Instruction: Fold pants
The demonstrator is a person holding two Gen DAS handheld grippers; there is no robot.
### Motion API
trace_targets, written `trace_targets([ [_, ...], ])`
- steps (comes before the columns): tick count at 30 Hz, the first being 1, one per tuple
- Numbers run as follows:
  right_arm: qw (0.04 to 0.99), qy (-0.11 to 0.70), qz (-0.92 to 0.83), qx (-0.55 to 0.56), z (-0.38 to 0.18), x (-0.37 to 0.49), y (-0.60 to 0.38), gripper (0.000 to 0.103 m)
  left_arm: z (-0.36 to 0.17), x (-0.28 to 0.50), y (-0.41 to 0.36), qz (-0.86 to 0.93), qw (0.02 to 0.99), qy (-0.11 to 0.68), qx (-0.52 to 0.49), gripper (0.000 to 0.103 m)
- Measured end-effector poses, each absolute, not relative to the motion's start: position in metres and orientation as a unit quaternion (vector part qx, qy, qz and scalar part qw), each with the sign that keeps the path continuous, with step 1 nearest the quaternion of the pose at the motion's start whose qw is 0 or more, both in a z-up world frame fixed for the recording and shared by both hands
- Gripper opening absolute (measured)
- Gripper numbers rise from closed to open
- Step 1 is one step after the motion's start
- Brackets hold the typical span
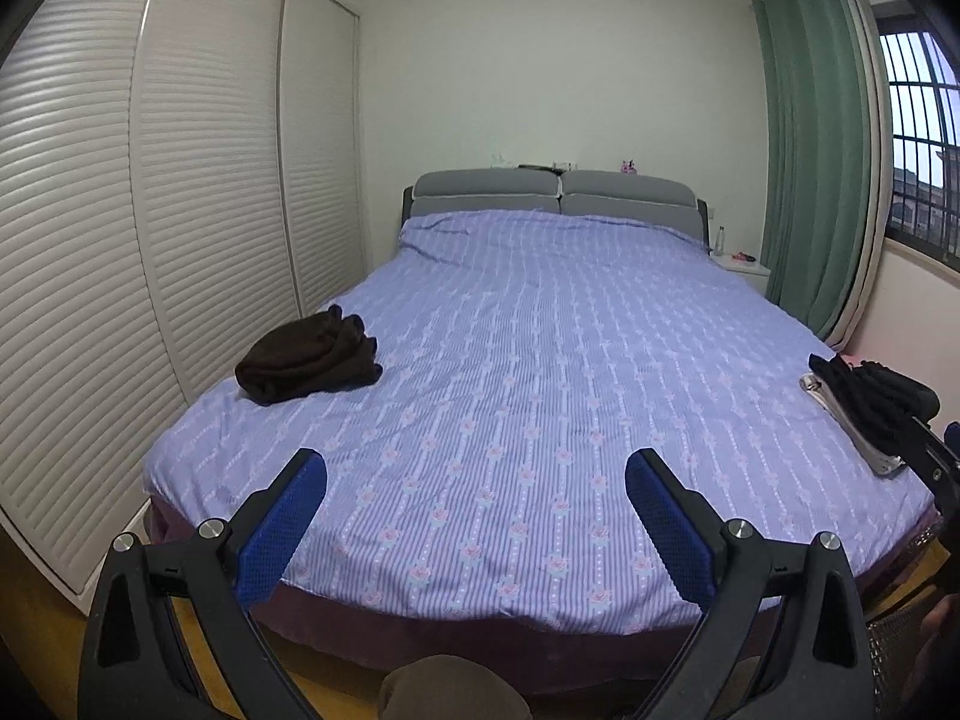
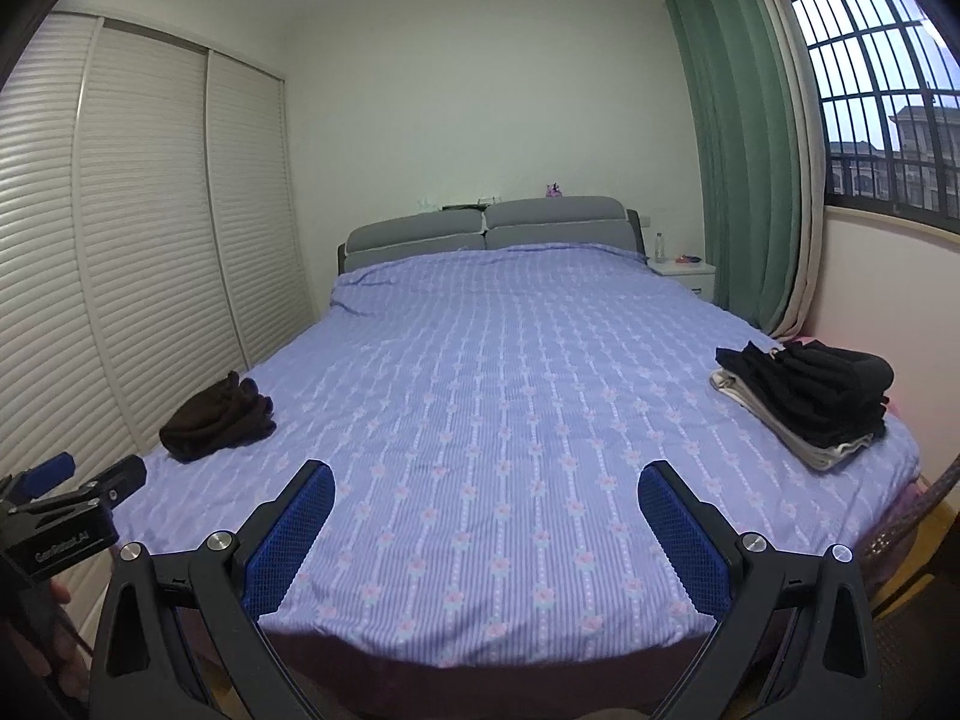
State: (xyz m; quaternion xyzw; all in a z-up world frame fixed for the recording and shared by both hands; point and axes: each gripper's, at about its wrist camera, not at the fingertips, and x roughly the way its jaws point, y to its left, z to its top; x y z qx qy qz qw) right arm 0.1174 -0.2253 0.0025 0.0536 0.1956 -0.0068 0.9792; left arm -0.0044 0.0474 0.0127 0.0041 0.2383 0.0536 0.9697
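On the striped bed (image 2: 510, 420), both the left gripper (image 1: 476, 501) and right gripper (image 2: 486, 513) hover with jaws wide and empty; a crumpled brown pair of pants (image 2: 216, 417) awaits folding at left; folded dark clothes (image 2: 810, 402) sit stacked at right, suggesting partial progress.

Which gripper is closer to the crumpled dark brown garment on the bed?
Left. The left gripper is on the crumpled dark brown garment's side; the right gripper is nearer the folded stack.
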Motion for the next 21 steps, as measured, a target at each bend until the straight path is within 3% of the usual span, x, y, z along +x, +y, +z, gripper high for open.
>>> trace_targets([
  [21,0.982,0.18,-0.002,0.048,0.013,0.12,-0.222,0.103,0.018,-0.006,0.045,0.052,0.972,0.23,0.005,0.101],
])
